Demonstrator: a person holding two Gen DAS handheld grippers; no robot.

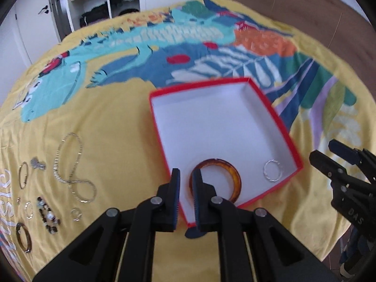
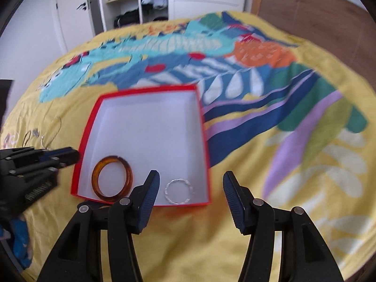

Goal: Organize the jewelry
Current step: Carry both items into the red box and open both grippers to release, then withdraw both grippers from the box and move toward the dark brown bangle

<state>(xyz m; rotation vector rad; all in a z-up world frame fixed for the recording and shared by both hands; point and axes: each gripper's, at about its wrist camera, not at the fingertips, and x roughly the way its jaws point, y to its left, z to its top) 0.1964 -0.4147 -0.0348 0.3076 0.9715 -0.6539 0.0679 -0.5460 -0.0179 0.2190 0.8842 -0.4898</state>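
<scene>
A red box with a white inside [image 1: 277, 127] [image 2: 88, 127] lies on the yellow bedspread. In it lie an amber bangle [image 1: 232, 174] [image 2: 127, 176] and a thin silver ring bracelet [image 1: 272, 171] [image 2: 179, 191]. My left gripper [image 1: 186, 176] hovers over the box's near left corner, jaws narrowly apart with nothing between them; it shows at the left in the right wrist view [image 2: 68, 157]. My right gripper [image 2: 191, 181] is open and empty, just in front of the box's near edge; it also shows in the left wrist view [image 1: 329, 155]. Loose jewelry lies left of the box.
On the bedspread left of the box lie a silver chain necklace [image 1: 70, 164], a beaded bracelet [image 1: 48, 215], a brown bangle [image 1: 23, 237], small rings [image 1: 76, 213] and an oval bangle [image 1: 23, 175]. An open wardrobe [image 1: 98, 2] stands behind the bed.
</scene>
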